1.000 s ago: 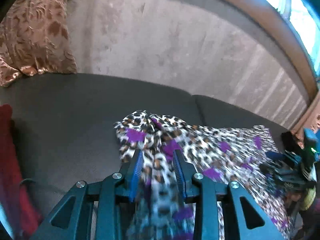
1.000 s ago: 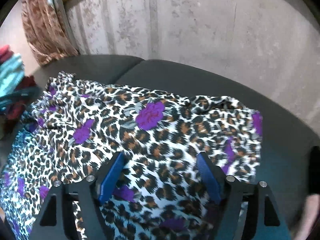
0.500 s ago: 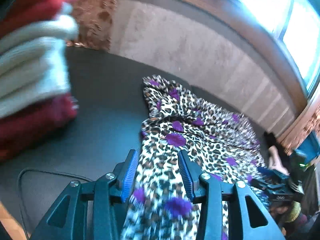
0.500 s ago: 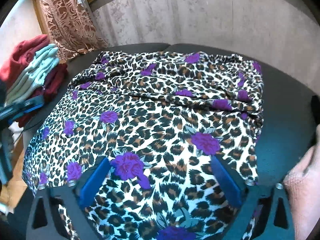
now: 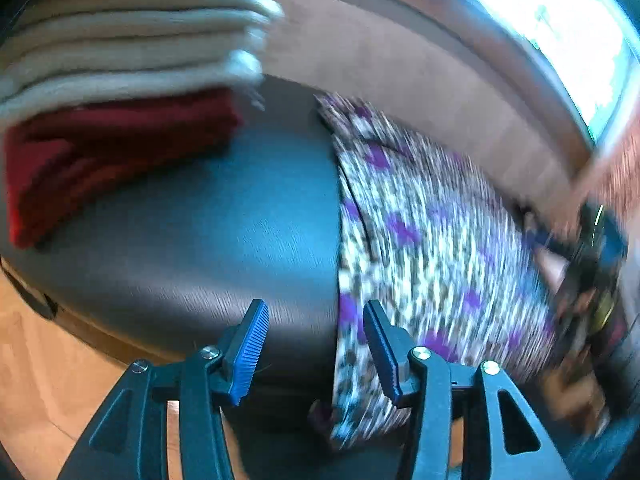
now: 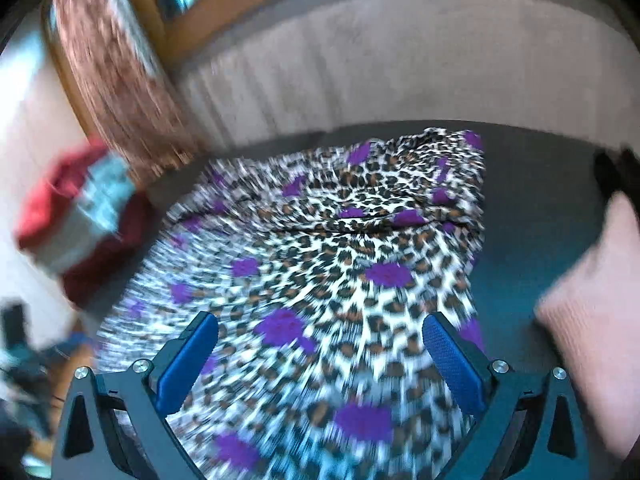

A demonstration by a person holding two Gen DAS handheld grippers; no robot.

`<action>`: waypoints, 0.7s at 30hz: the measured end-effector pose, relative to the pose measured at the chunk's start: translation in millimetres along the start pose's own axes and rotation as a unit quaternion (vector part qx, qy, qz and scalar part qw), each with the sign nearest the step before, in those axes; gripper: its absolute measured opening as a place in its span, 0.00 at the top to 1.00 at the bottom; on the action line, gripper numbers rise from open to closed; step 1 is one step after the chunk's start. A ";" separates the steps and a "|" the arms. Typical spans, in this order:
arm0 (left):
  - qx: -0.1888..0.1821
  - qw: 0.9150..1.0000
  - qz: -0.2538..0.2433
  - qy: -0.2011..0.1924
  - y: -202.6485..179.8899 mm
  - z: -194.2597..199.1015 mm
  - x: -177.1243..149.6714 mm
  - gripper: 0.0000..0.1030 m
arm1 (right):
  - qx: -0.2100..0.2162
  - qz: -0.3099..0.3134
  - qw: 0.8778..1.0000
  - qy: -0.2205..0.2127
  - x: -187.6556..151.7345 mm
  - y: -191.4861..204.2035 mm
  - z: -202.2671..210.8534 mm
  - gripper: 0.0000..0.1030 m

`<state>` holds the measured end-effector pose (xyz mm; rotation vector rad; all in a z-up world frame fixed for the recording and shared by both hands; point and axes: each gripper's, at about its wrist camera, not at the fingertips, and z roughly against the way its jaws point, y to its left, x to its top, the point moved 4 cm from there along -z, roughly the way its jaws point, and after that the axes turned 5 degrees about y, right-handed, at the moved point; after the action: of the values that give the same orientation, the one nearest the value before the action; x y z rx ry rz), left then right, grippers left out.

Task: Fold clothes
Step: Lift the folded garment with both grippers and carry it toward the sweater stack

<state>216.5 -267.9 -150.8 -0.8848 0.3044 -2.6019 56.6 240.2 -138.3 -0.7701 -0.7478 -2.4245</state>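
A leopard-print cloth with purple flowers lies spread on the dark sofa seat, its near end hanging over the front edge. My left gripper hovers at that edge with its jaws opening. Its pads press on nothing, and the cloth's left edge runs just inside the right finger. In the right wrist view the cloth fills the middle. My right gripper stands wide open above it, nothing pinched. Both views are motion-blurred.
A stack of folded red and cream clothes sits on the seat's left end, also the stack. The pale backrest stands behind. Wooden floor lies below the front edge. A pink sleeve is at the right.
My left gripper let go of the bunched cloth, opened and drew back left to the sofa's front edge. My right gripper opened wide and pulled back; the cloth now lies spread out.
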 end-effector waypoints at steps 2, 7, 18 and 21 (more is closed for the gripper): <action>-0.016 1.000 -0.002 0.004 -0.3 -2.5 -7.5 0.51 | 0.029 -0.029 0.999 0.003 -16.7 -10.9 18.5 0.00; -0.049 0.999 0.005 0.014 2.4 -3.1 -15.8 0.49 | 0.031 -0.085 0.995 0.034 -64.2 -42.5 45.9 0.00; -0.077 0.995 -0.027 0.063 -16.9 -25.3 -38.8 0.49 | 0.124 -0.167 0.977 0.042 -116.4 -69.3 89.6 0.00; -0.097 0.992 -0.024 0.073 -19.7 -24.8 -42.7 0.51 | 0.167 -0.188 0.967 0.046 -128.6 -70.3 94.7 0.00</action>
<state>226.9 -230.3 -187.0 -0.7731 0.5921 -2.7226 143.3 386.1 -178.7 -0.4059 -1.3225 -2.5330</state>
